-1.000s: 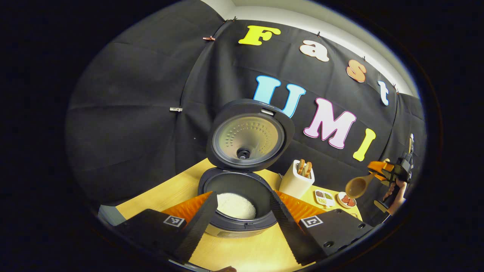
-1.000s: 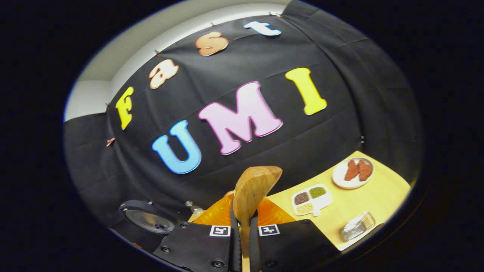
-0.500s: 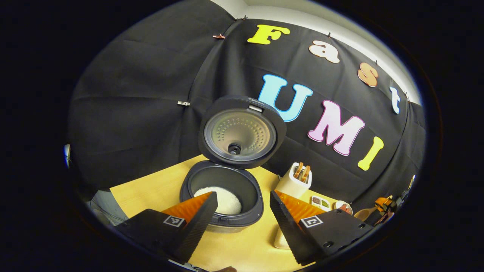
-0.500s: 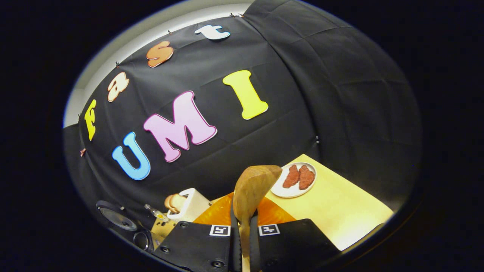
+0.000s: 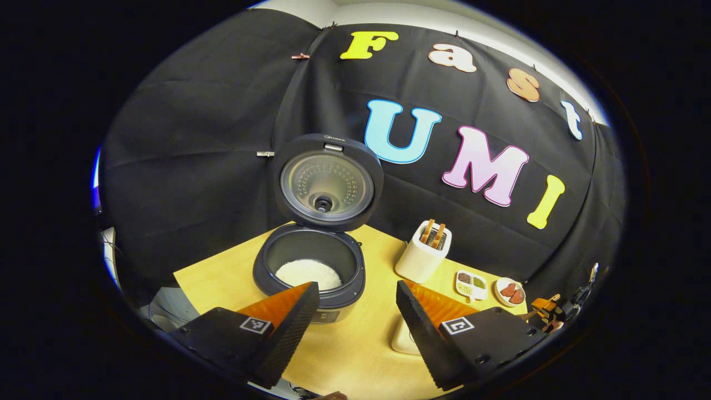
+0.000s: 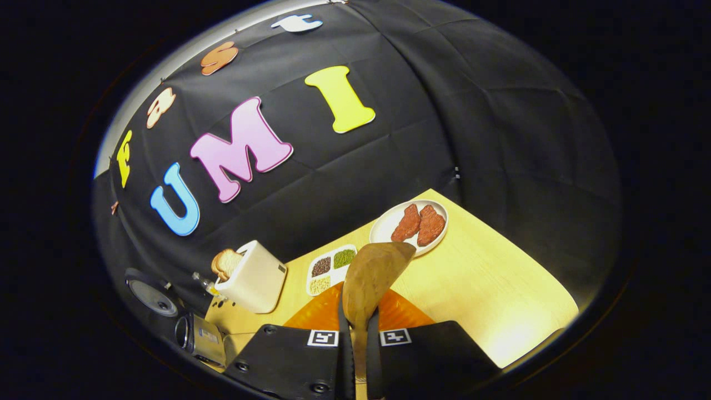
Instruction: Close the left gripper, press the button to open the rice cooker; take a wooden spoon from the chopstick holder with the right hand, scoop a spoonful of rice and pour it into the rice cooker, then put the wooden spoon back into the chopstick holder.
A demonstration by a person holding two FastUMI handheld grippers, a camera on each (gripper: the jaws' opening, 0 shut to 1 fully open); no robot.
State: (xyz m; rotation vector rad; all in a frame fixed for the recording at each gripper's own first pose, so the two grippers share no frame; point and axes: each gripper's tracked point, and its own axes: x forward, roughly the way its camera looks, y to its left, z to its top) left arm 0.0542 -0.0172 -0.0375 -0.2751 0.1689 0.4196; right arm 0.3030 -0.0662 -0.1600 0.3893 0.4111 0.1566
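The rice cooker (image 5: pixel 308 278) stands open on the yellow table, lid (image 5: pixel 328 175) upright, white rice (image 5: pixel 308 273) in its pot. My left gripper (image 5: pixel 355 311) is open in front of it, holding nothing. To the cooker's right is the white chopstick holder (image 5: pixel 423 256) with wooden utensils inside. My right gripper (image 6: pixel 358 355) is shut on the wooden spoon (image 6: pixel 369 278), whose bowl points up and forward over the table; no rice shows on it. That gripper (image 5: pixel 547 314) is small at the far right in the left gripper view. The holder (image 6: pixel 253 283) and cooker (image 6: pixel 194 336) lie to its left.
A divided dish of grains (image 6: pixel 331 268) and a white plate with two pieces of meat (image 6: pixel 408 225) sit ahead of the spoon. A cream object (image 5: pixel 402 340) lies partly behind my left gripper's right finger. The table's far edge meets the black cloth wall.
My left gripper has drawn back from the cooker, which now looks smaller and farther. My right gripper has swung right and tilted down with the spoon; the holder and dishes came into its view.
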